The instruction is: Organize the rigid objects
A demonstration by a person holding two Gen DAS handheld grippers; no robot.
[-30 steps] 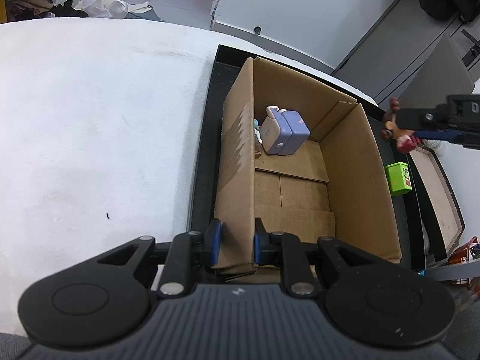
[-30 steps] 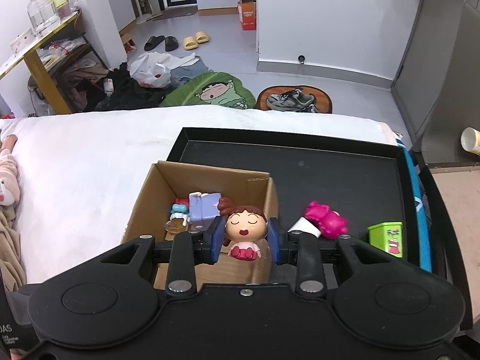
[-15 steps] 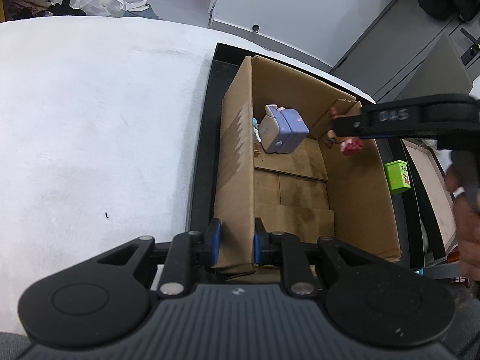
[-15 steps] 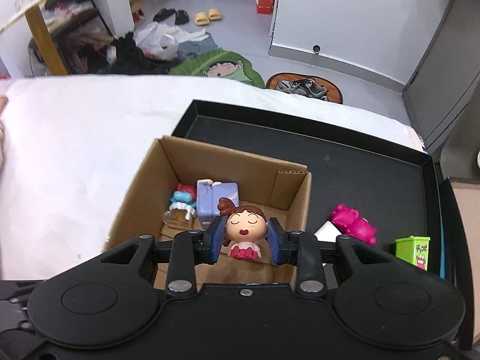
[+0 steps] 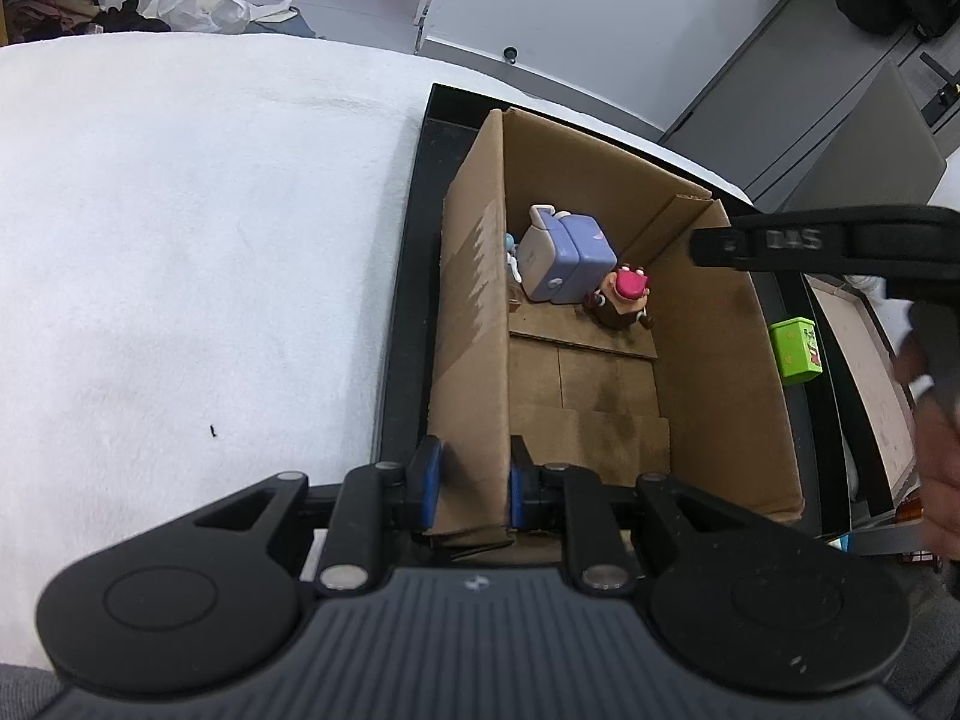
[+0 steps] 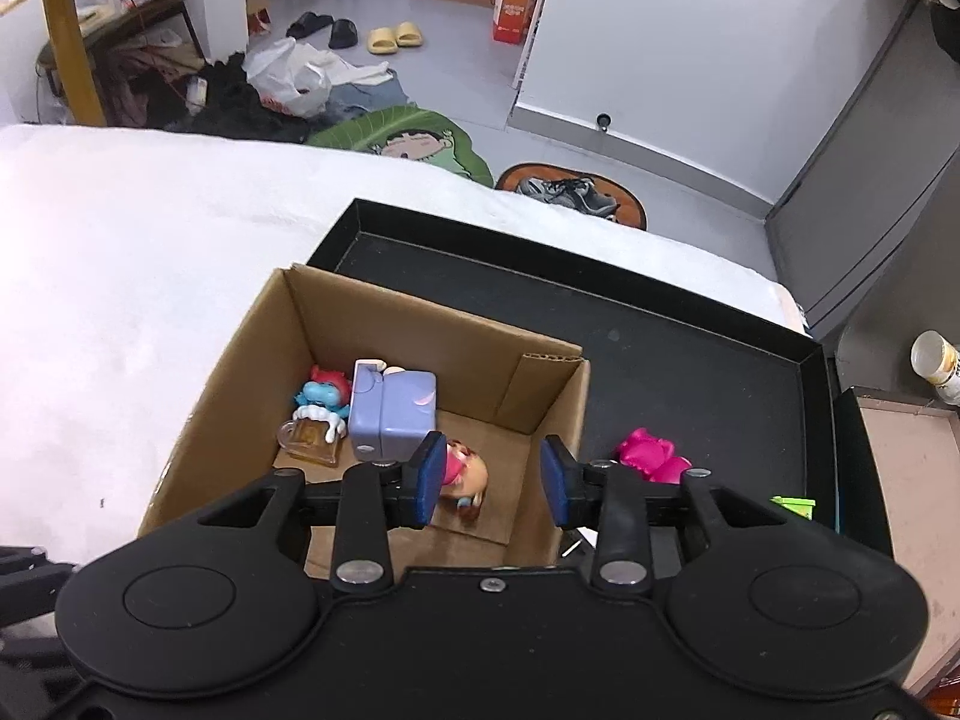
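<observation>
A cardboard box stands in a black tray. My left gripper is shut on the box's near left wall. Inside the box lie a purple block toy, a blue figure with a red cap and a brown-haired doll in pink. The doll lies on the box floor beside the purple block. My right gripper hangs over the box, its jaws opening. The doll is below them and free of the pads.
A pink toy and a green box lie in the tray right of the cardboard box. White bedding spreads to the left. A person's hand is at the right edge. Beyond lie clothes and shoes on the floor.
The right gripper came in over the box and lowered, then its jaws parted. The doll left them and now lies on the box floor. The left gripper kept still.
</observation>
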